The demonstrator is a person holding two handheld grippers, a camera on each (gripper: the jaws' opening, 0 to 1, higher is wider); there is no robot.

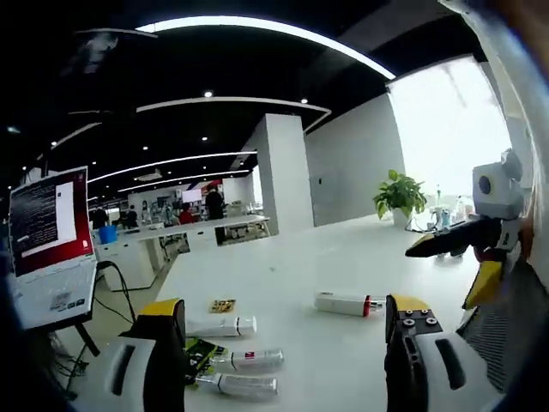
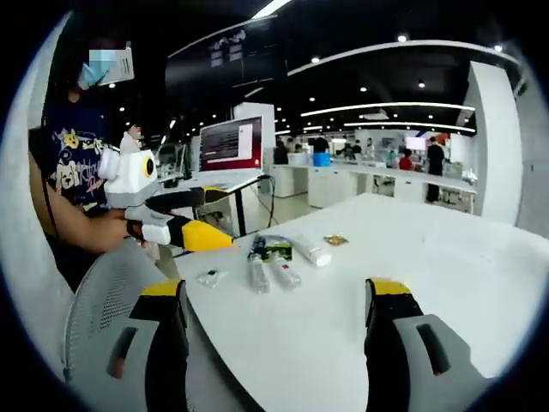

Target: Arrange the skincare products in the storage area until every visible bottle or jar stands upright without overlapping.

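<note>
Four white tubes [image 1: 223, 326] lie flat on the white surface [image 1: 360, 257], three clustered by a green packet [image 1: 199, 350], one red-capped tube [image 1: 347, 304] apart. None stands upright yet. The left claw [image 1: 283, 330] and right claw [image 2: 274, 300] both hang spread and empty above, probably choosing a first tube.

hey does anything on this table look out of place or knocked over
Yes. The skincare tubes all lie flat on the white table instead of standing: three clustered near the left gripper, and a red-banded tube lying alone farther off.
</note>
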